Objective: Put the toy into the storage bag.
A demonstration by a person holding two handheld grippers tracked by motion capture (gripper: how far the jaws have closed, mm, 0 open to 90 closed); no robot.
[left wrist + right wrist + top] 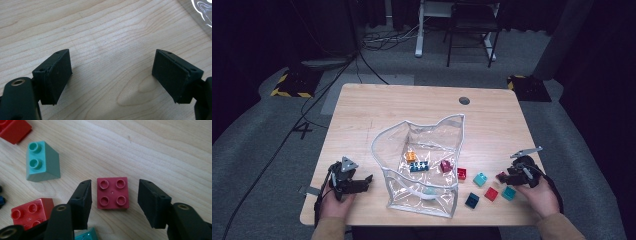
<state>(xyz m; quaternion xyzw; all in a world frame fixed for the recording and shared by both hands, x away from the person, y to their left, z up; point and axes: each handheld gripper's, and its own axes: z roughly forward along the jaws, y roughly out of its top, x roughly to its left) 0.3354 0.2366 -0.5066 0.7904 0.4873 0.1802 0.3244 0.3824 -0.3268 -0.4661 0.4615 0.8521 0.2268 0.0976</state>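
A dark red four-stud brick [113, 193] lies flat on the wooden table [412, 107], between the jaws of my right gripper [115, 185]. Bare wood shows on both sides of the brick, so the pads do not press on it. In the high view that right gripper [507, 176] is low over the table's right front, by the dark red brick [501, 175]. My left gripper [366, 181] rests at the left front, its jaws wide apart. In its own view the left gripper [112, 65] has only bare wood between the pads.
A clear plastic bag [384, 137] stands open mid-table with an orange brick [411, 156], a dark blue one [418, 166] and a maroon one [445, 166] inside. Loose bricks lie right of it: red [461, 173], teal [480, 179], red [491, 194], navy [472, 200], teal [509, 193].
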